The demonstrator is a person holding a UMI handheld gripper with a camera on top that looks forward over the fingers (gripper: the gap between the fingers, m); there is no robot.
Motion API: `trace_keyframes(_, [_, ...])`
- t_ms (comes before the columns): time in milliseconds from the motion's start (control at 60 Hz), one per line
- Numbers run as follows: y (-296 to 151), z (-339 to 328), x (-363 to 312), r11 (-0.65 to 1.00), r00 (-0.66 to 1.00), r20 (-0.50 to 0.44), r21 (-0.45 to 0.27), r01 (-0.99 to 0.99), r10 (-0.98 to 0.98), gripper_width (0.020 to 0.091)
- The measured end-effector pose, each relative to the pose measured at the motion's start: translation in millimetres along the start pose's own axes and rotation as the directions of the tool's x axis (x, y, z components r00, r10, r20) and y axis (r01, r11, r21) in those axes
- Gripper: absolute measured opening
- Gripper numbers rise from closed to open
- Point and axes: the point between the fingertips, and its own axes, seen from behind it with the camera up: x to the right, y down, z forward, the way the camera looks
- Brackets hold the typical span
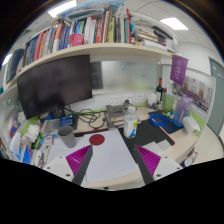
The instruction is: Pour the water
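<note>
Tongs (112, 160) spread wide, gripping nothing, grey cup (66, 137) ahead, contents unseen

One hand-held gripper (112, 160) shows, with two fingers (78, 160), each bearing one magenta pad. One bench (110, 165) carries the things. On it stand one dark monitor (54, 85), one grey cup (66, 137), one red round disc (97, 141) and one blue flat item (160, 121). One purple container (182, 108) stands at the far side. One shelf (95, 48) holds a row of books too many and too small to count. Two ceiling lights (174, 22) glow overhead.
</note>
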Motion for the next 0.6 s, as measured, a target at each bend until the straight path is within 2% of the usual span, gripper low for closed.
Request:
trace_keyframes(117, [0.6, 38.8, 27.7, 0.997, 0.998, -0.011, 0.043, 0.057, -0.056, 0.0868])
trace_keyframes(133, [-4.3, 30.5, 16.0, 0.997, 0.998, -0.012, 0.048, 0.058, -0.058, 0.0868])
trace_keyframes(150, [-0.4, 51.1, 35.4, 0.995, 0.997, -0.011, 0.061, 0.076, -0.075, 0.0867])
trace_keyframes(283, [-5.8, 117.0, 61.5, 0.986, 0.994, 0.005, 0.13, 0.103, -0.105, 0.0862])
trace_keyframes(467, [-21.0, 205.0, 92.8, 0.978, 0.993, 0.016, 0.177, 0.113, -0.118, 0.0865])
trace_keyframes(600, [-31.4, 254.7, 100.5, 0.971, 0.988, 0.05, 0.198, 0.133, -0.145, 0.0836])
